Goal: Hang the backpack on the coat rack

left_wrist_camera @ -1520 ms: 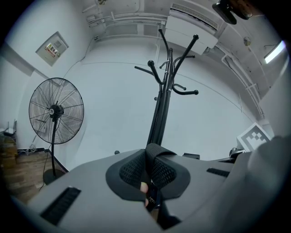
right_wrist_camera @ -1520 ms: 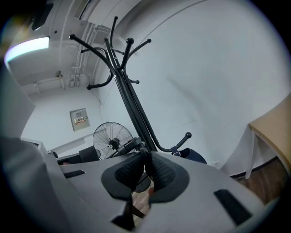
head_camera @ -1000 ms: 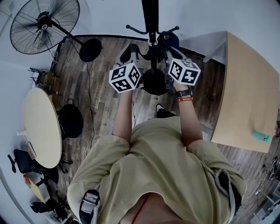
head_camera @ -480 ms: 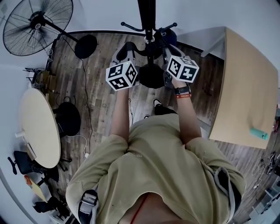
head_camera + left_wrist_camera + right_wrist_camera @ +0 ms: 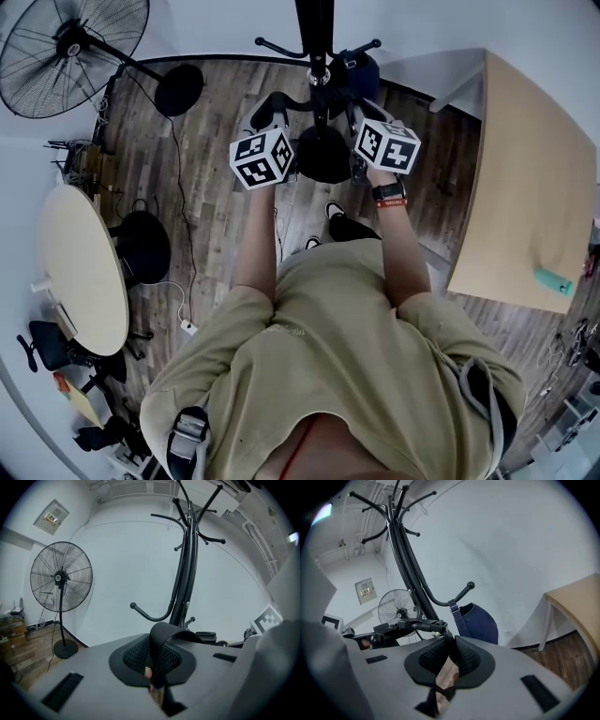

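Currently both forearms are stretched toward the coat rack (image 5: pixel 317 56). The left gripper (image 5: pixel 154 662) is clamped on a black strap (image 5: pixel 164 630); the right gripper (image 5: pixel 451 649) is pressed together. The navy backpack (image 5: pixel 477 620) is hung on a lower hook, bounded by wall behind and the table (image 5: pixel 525 187) to the right.

i seem to be in an office or workroom (plain white walls (image 5: pixel 122 564)): wood-plank floor (image 5: pixel 220 178), pedestal fan (image 5: pixel 70 52), round table (image 5: pixel 80 272), pale desk (image 5: pixel 534 178), coat rack (image 5: pixel 317 56).
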Available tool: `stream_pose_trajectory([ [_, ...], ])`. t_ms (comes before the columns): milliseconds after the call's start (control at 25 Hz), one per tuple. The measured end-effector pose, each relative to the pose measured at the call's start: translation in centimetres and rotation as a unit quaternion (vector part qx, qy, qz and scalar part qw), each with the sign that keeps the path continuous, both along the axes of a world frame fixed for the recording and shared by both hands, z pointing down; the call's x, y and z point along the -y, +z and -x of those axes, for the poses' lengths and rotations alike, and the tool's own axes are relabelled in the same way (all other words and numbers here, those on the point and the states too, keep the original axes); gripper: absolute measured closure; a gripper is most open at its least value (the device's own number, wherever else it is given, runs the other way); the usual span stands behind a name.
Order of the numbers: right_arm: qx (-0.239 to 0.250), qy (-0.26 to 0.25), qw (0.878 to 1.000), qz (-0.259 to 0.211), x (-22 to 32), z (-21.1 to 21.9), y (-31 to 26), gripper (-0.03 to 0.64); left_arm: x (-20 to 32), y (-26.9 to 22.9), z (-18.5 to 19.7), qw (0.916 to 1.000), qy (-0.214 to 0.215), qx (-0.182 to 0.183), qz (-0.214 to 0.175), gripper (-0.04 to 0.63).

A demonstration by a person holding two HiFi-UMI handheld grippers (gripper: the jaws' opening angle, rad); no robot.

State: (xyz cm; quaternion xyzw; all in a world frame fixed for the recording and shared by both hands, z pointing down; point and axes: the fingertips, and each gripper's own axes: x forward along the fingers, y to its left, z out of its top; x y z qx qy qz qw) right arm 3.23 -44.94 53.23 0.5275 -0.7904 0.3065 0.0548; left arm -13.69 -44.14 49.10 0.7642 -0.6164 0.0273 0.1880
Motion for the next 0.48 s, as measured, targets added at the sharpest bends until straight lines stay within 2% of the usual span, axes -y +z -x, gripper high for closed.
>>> stream_pose_trajectory([
  [200, -0.002, 0.0, 1.0, 0.018, -0.6, -0.2, 2.4, 0.565, -0.5, 3.3, -0.4, 0.9994, 0.007, 0.015, 0.029, 0.571],
  [480, -0.02, -0.02, 0.999, 0.022, -1.6, 1.1, 4.3, 0.565, -1.5, 7.5, -2.2, 0.9958, 0.044, 0.036, 0.072, 0.571],
])
